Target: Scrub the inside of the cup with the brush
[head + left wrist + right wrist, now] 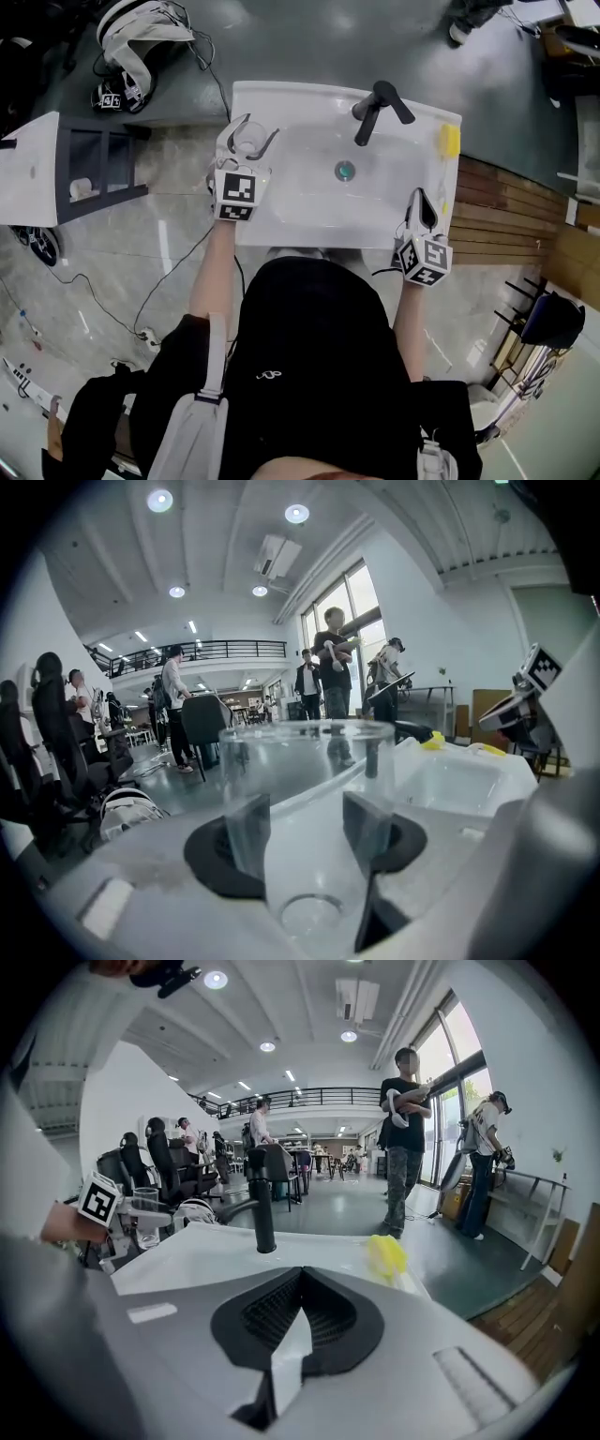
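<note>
Looking down, the head view shows the left tongs gripping the clear cup at the sink's left corner. The right tongs are closed, and the yellow brush lies on the right rim. In the left gripper view the pads press the cup's wall. In the right gripper view the tongs are together and empty, with the brush ahead.

Right gripper closed, faucet, probably yellow brush

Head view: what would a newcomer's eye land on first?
The white sink with its black faucet fills the centre. At its left rear corner the left gripper holds a clear cup in its jaws. A yellow brush lies on the right rim, beyond the right gripper, whose jaws are shut on nothing.
</note>
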Tool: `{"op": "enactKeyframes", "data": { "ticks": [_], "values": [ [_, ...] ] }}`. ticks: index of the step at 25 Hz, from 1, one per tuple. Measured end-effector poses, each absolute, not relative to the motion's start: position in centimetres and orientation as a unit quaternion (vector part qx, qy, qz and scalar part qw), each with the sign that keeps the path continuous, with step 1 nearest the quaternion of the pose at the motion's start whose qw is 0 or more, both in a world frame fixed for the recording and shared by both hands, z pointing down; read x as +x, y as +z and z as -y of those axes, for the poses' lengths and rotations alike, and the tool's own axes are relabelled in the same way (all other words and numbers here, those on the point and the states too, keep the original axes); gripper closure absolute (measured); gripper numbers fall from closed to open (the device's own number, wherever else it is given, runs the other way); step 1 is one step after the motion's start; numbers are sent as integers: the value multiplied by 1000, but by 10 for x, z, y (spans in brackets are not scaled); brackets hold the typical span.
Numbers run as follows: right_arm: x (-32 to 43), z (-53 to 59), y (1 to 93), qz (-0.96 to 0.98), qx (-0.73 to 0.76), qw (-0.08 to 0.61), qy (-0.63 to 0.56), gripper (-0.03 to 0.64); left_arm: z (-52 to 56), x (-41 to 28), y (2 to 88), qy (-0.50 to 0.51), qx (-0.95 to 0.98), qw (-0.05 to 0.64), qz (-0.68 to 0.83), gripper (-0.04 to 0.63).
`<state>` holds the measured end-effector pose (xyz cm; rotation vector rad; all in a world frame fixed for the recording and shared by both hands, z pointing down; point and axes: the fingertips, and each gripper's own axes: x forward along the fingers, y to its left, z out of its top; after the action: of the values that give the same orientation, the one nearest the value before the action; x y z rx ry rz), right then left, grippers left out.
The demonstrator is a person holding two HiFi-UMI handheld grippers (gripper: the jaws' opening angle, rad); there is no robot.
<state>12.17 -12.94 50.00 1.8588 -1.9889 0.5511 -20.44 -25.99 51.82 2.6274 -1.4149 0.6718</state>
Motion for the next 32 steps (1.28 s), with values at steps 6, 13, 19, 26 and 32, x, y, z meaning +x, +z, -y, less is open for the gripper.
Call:
{"op": "enactKeyframes", "data": {
  "ticks": [6, 13, 19, 26, 32],
  "values": [
    [118, 132, 502, 701, 657, 193, 198, 621, 277, -200, 521, 203, 866, 43, 455, 328],
    [108, 138, 504, 705, 650, 202, 199, 620, 294, -195, 523, 186, 872, 36, 451, 328],
    [105, 147, 506, 706, 648, 204, 201, 620, 313, -190, 528, 177, 876, 34, 447, 329],
    [98, 152, 506, 708, 644, 209, 200, 620, 327, -186, 537, 170, 880, 40, 442, 328],
    [99, 155, 507, 704, 647, 213, 203, 620, 338, -180, 537, 159, 886, 31, 435, 328]
  ]
}}
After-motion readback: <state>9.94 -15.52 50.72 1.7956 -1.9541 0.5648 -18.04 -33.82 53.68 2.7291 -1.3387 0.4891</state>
